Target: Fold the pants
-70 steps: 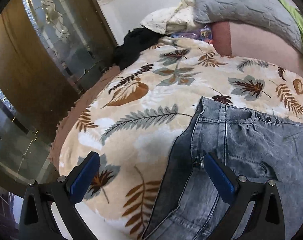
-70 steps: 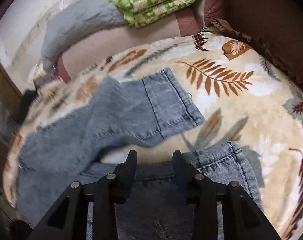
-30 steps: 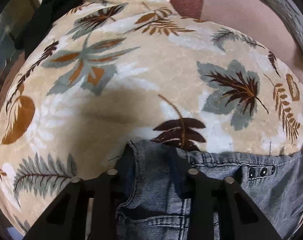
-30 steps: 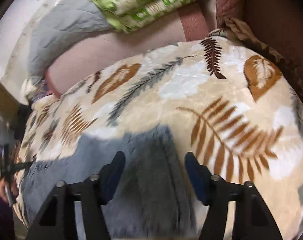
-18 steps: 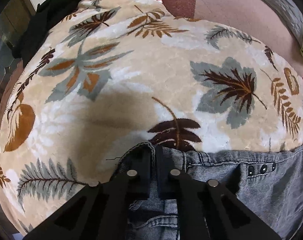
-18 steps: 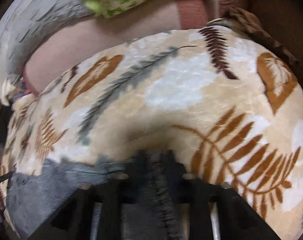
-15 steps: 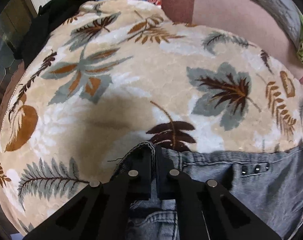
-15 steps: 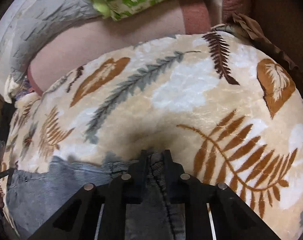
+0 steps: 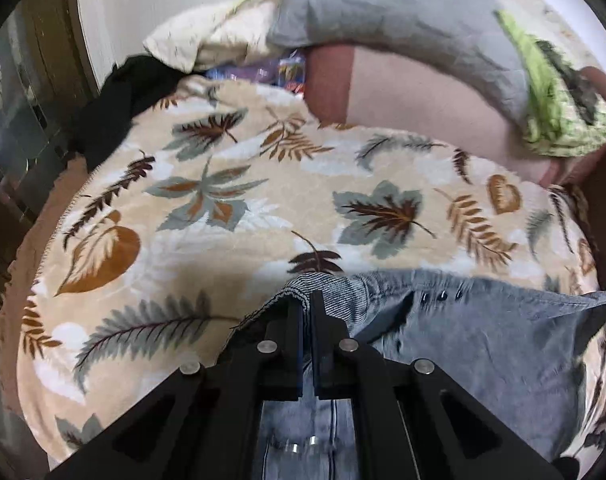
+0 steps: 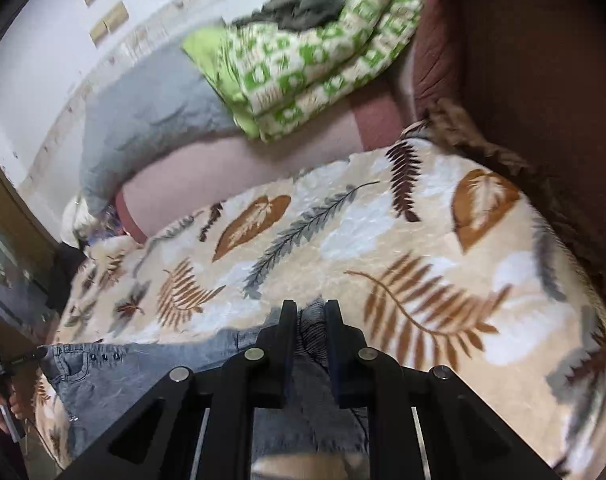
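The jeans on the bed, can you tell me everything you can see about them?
The jeans are faded grey-blue denim with stitched seams and three small dark studs near a pocket. They lie spread over the leaf-patterned blanket. The left gripper is shut on the waistband edge, the right gripper on another bunched edge, so the cloth hangs stretched between them, partly lifted.

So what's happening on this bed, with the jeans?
A person is folding a pair of grey jeans on a leaf-patterned blanket, using a handheld tool in each hand. The left tool is shut on the waistband corner, the right tool on another denim edge. Both ends are pinched; no fold is finished yet.
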Demonstrator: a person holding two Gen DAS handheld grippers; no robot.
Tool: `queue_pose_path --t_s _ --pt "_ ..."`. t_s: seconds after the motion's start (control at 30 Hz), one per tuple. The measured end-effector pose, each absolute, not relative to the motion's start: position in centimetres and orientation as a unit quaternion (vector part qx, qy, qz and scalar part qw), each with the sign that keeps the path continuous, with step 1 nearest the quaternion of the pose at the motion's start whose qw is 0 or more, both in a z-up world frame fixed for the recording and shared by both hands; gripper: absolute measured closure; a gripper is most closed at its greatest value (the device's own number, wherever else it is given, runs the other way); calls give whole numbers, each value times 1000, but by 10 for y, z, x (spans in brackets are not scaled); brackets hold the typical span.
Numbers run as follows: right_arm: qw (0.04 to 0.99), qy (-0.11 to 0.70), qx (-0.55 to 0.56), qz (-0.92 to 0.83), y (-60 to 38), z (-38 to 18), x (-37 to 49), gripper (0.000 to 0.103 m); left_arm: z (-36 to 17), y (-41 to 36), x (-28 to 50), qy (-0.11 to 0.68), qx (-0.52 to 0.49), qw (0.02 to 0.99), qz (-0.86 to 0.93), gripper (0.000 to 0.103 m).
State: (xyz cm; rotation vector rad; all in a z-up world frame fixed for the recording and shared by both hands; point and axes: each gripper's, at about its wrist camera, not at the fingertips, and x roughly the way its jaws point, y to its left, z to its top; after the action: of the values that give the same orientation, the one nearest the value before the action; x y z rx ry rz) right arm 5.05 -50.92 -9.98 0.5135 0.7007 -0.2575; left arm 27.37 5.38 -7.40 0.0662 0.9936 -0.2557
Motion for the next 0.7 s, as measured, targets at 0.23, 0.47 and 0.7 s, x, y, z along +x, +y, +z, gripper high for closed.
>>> queue_pose_path --t_s 0.23,0.47,0.7 --pt "900 339 245 -124 -491 -100 -39 88 -64 88 186 451 53 882 -125 100" --pt "907 346 197 -136 -445 -100 -97 88 -88 123 115 472 61 872 -114 100" --pt "919 342 129 -145 -398 -99 -134 88 -117 136 83 500 63 859 -94 100"
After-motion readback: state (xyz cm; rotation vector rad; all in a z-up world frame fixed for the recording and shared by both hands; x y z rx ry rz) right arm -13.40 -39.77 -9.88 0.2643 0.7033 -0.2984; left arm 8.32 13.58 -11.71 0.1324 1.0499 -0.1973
